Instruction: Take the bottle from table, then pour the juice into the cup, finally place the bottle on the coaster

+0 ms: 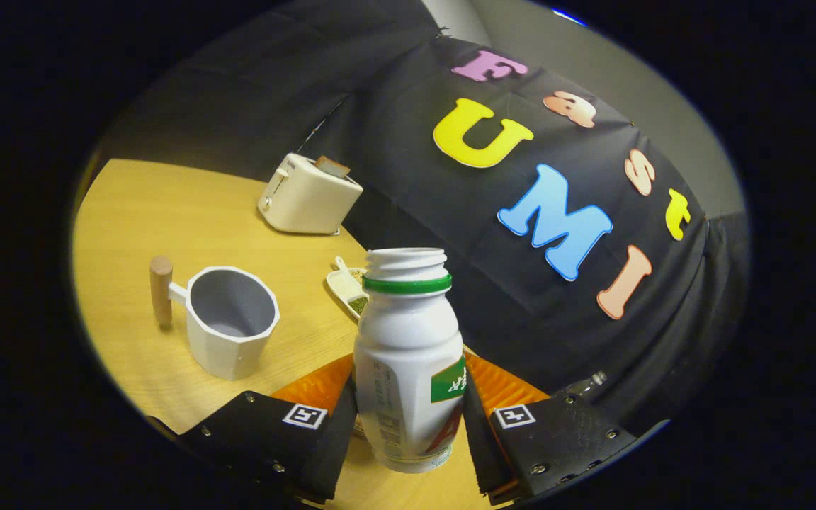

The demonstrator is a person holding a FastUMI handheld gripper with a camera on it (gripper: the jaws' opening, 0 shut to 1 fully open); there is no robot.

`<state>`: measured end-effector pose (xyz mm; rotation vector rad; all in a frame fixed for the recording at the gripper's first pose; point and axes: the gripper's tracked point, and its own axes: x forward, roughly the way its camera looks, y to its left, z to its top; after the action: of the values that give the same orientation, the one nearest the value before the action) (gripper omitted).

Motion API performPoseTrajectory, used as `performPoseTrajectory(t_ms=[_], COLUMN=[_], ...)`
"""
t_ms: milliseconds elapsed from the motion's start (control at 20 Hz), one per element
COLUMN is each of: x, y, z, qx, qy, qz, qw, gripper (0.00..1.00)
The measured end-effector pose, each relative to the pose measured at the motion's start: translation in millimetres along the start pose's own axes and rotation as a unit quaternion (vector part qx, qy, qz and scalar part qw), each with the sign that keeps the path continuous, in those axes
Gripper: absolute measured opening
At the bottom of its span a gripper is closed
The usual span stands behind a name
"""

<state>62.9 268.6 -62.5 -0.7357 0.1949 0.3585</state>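
Note:
A white bottle (408, 354) with a green neck ring and no cap stands upright between my two black fingers. My gripper (408, 418) is shut on the bottle, both fingers pressing on its lower body. The bottle's base hangs a little above the wooden table (132, 227). An orange ribbed coaster (503, 386) lies on the table just behind the bottle, partly hidden by it and the fingers. A white cup (231, 322) with a wooden handle stands upright beyond the left finger, its mouth open; I cannot tell whether it holds liquid.
A cream toaster (309, 195) with a slice in it stands at the far side of the table by the black cloth wall. A small white dish (348, 283) with green bits lies behind the bottle's neck.

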Motion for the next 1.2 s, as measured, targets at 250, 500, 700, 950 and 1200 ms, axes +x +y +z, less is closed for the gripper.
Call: performPoseTrajectory(t_ms=[250, 500, 700, 950, 1200], x=[3, 19, 29, 44, 53], y=[-12, -20, -25, -22, -23], z=[9, -8, -12, -18, -22], qx=[0.191, 0.232, 0.263, 0.276, 0.279], qy=[-0.043, -0.043, -0.048, -0.051, -0.05], qz=[0.029, 0.026, 0.02, 0.017, 0.014], qw=[0.98, 0.971, 0.963, 0.96, 0.959], gripper=[0.71, 0.71, 0.71, 0.71, 0.71])
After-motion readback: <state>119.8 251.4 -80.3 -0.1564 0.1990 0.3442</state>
